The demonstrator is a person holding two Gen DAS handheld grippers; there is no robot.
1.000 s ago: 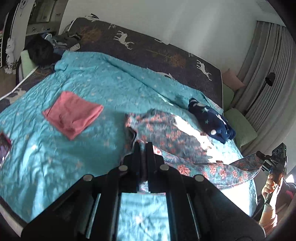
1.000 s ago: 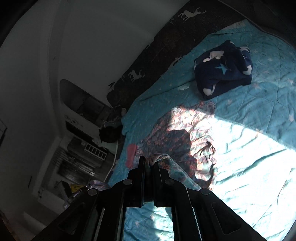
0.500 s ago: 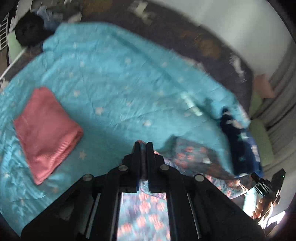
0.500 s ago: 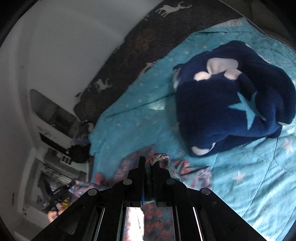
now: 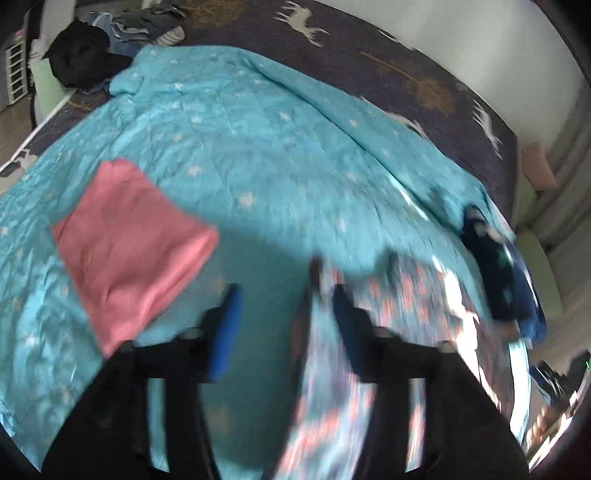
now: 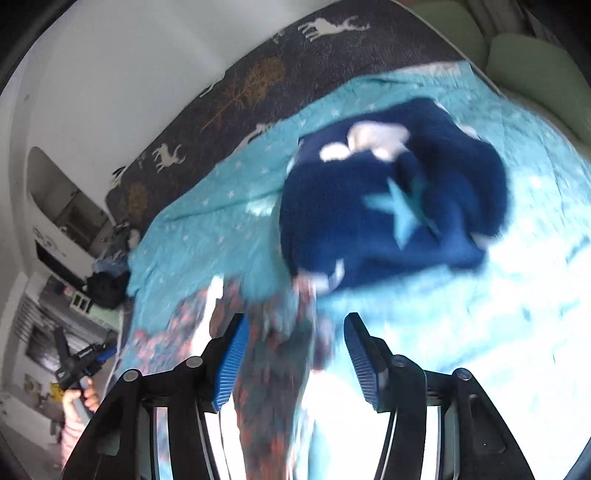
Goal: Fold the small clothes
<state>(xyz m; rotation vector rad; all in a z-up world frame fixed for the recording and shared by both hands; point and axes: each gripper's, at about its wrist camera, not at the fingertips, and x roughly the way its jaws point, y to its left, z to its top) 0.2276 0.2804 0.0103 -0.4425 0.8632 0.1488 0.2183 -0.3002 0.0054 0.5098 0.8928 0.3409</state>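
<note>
A floral garment (image 5: 391, 314) lies folded over on the teal quilt (image 5: 258, 155), blurred by motion. My left gripper (image 5: 286, 325) hangs over its left edge with the jaws opening. The cloth runs past the right pad (image 5: 347, 325), and neither pad presses on it. My right gripper (image 6: 295, 354) is also opening. A strip of the floral garment (image 6: 273, 376) falls loose between its blue pads (image 6: 231, 365). The left gripper (image 6: 83, 363) also shows far off in the right wrist view, in a person's hand.
A folded pink cloth (image 5: 129, 243) lies on the quilt left of the left gripper. A crumpled navy fleece garment (image 6: 388, 206) with stars lies just beyond the right gripper. A dark deer-print sheet (image 5: 369, 55), piled clothes (image 5: 122, 33) and green cushions (image 6: 532, 59) edge the bed.
Both grippers, shut on the floral garment's edge, carried it forward and down across the quilt. Now both jaws stand apart and the cloth has slipped free of the pads.
</note>
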